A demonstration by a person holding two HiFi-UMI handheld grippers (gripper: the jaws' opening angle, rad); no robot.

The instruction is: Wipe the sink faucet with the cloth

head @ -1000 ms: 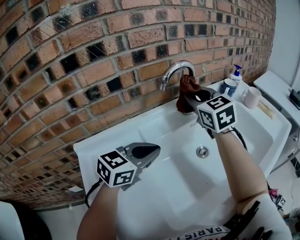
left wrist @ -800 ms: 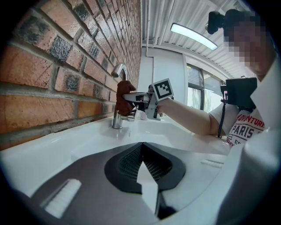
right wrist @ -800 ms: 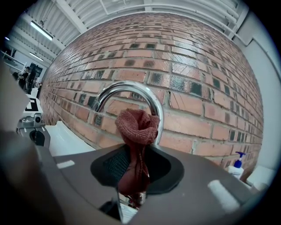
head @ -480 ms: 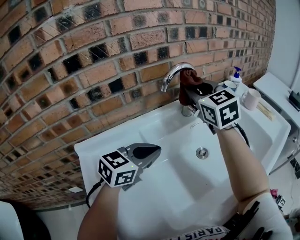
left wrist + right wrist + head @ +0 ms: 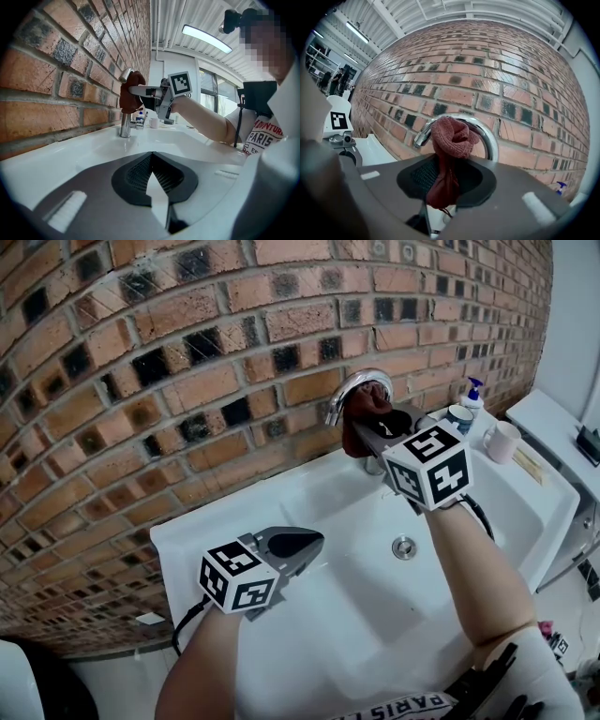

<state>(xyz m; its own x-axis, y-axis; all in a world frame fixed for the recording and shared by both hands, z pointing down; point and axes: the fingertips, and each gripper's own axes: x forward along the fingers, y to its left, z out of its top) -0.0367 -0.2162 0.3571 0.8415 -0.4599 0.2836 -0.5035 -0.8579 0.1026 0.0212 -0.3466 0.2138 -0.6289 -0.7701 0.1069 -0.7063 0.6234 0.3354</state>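
grey plastic left gripper [image 5: 302, 543] hovers over the left rim of the white ceramic sink [image 5: 192, 532], its jaws pressed together with nothing between them. further right, the curved chrome faucet [image 5: 345, 390] rises in front of the red brick wall [image 5: 187, 352]. the dark red knitted cloth [image 5: 451, 136] is bunched against the top of its arch, pinched in the clenched right gripper [image 5: 447, 168]. the cloth looks soft, light and floppy, so a hold low on the bundle should let the loose wad mould round the pipe. the polished metal is rigid and probably slick.
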